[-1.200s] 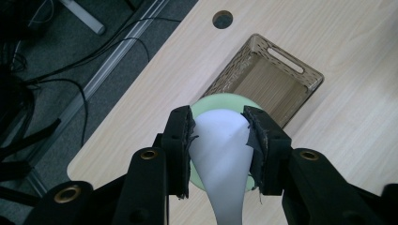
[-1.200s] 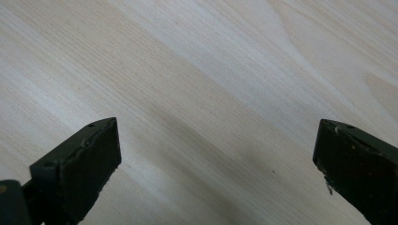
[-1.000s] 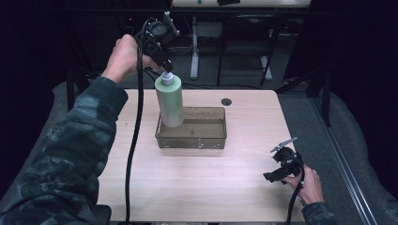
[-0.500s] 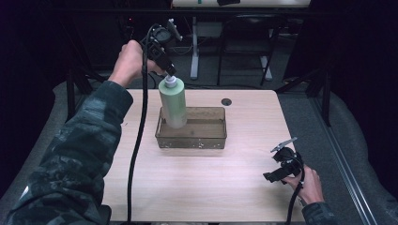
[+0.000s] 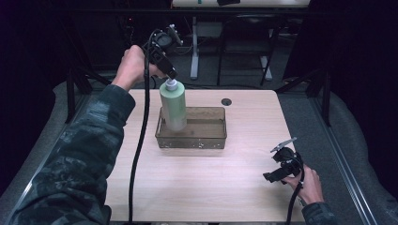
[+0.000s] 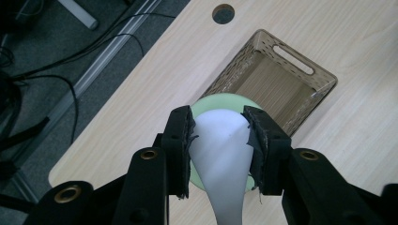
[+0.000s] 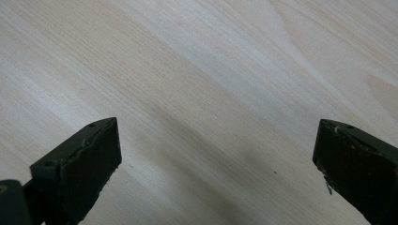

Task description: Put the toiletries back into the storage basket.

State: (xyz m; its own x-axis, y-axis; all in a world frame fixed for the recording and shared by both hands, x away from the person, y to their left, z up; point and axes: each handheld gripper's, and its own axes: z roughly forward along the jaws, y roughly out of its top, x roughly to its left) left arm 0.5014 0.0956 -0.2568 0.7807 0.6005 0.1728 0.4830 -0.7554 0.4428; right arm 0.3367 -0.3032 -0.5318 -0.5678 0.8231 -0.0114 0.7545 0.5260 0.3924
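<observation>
A pale green bottle [image 5: 172,111] with a white cap [image 6: 219,150] stands upright in the left end of a translucent brown basket [image 5: 206,140] at the middle of the wooden table. My left gripper [image 5: 170,78] comes down on it from above and is shut on the cap, one pad on each side, as the left gripper view [image 6: 219,136] shows. Whether the bottle's base rests on the basket floor I cannot tell. My right gripper [image 5: 278,165] is held low over the table's near right corner, and its jaws [image 7: 216,164] are open over bare wood.
A round cable hole [image 5: 226,101] lies in the tabletop behind the basket. The left gripper's black cable [image 5: 137,150] hangs across the table's left side. Dark floor and the legs of another desk [image 5: 195,51] lie beyond the far edge.
The left hand has lowered the bottle, so it now sits deeper in the basket's left end. The right hand has not moved.
</observation>
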